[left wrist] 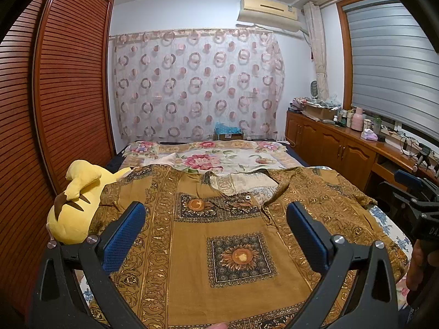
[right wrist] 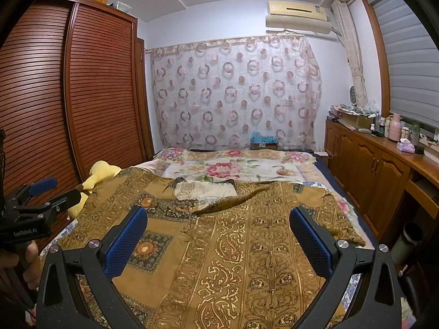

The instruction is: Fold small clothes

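Shirt point(left wrist: 233, 246) flat beneath spread tongs point(left wrist: 216, 235)

Shirt point(left wrist: 236, 235) lies spread flat on the bed point(left wrist: 219, 156), collar toward the far end. Plush toy point(left wrist: 74, 205) sits at the shirt's left edge, touching its sleeve, beside the wardrobe point(left wrist: 63, 87). Curtain point(left wrist: 197, 82) hangs behind the bed. Cabinets point(left wrist: 334, 148) run along the right. Left claw point(left wrist: 216, 235) and right claw point(right wrist: 218, 241) hover above the shirt, side by side.
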Demonstrator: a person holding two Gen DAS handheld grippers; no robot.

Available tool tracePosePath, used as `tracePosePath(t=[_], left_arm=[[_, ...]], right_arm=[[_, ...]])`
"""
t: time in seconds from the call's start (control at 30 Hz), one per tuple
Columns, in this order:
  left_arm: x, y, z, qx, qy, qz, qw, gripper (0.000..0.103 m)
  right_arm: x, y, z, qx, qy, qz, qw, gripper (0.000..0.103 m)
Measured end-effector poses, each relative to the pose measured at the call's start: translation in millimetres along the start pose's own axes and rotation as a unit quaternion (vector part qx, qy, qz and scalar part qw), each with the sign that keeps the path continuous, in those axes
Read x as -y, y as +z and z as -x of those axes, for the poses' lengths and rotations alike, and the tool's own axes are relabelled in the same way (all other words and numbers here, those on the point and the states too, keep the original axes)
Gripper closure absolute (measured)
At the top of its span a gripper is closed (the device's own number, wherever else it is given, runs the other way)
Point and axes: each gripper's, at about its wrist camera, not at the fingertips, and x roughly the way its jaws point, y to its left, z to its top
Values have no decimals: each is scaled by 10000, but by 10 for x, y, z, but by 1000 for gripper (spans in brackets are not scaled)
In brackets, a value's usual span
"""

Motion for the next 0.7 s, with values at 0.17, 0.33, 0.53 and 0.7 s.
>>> tracePosePath(t=[0.17, 0.33, 0.53, 0.7], left_arm=[[6, 5, 7, 5, 6, -3, 10000, 0], [9, 5, 8, 6, 4, -7, 10000, 0], [13, 3, 11, 5, 6, -10, 10000, 0], [18, 9, 18, 10, 5, -12, 10000, 0]], right_arm=[[-1, 10, 12, 4, 9, -3, 10000, 0], [9, 12, 28, 28, 20, -15, 10000, 0], [12, 5, 37, 50, 34, -23, 10000, 0], [10, 4, 36, 59, 44, -24, 10000, 0]])
